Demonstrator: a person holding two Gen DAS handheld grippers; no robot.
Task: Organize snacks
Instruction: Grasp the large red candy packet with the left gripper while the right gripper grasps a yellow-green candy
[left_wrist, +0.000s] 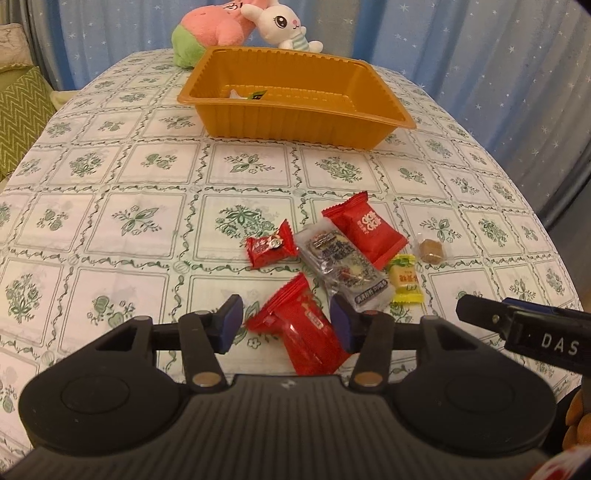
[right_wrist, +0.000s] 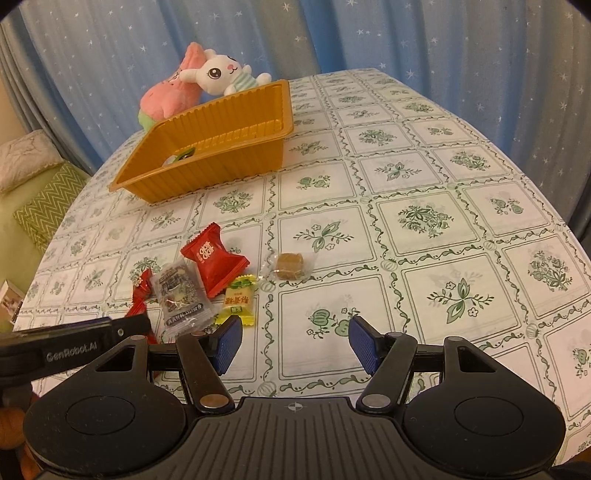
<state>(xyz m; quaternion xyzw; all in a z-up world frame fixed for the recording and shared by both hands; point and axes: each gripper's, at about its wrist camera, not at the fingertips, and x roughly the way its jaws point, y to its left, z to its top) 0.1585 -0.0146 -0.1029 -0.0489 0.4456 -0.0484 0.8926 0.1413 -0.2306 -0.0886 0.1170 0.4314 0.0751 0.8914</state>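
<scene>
1. Left gripper (left_wrist: 287, 325): jaws spread wide, blue pads either side of a long red foil snack packet (left_wrist: 303, 328) lying on the table near its front edge. Pads not touching the packet; nothing gripped.
2. Small red foil candy (left_wrist: 271, 246) lies just beyond that packet, apart from it.
3. Clear-and-grey printed snack sachet (left_wrist: 341, 267) sits next right; its far end is tucked under a red pillow-shaped snack pack (left_wrist: 364, 230).
4. Yellow-green wrapped candy (left_wrist: 406, 278) lies just beside the sachet, on its right.
5. Brown cube sweet in clear wrap (left_wrist: 430, 251) is the rightmost snack, near the yellow candy but apart from it.
6. Right gripper (right_wrist: 295, 341): jaws wide apart, empty, hanging over bare floral tablecloth (right_wrist: 424, 221) to the right of the snack cluster, near the front edge.
7. Orange ribbed plastic tray (left_wrist: 295, 122) stands toward the far edge of the table, well apart from the cluster. One small wrapped item (left_wrist: 251, 95) shows inside at its left end; kind cannot be told.
8. Pink-and-green plush toy (left_wrist: 210, 27) and white rabbit plush (left_wrist: 280, 24) rest behind the tray at the far edge.
</scene>
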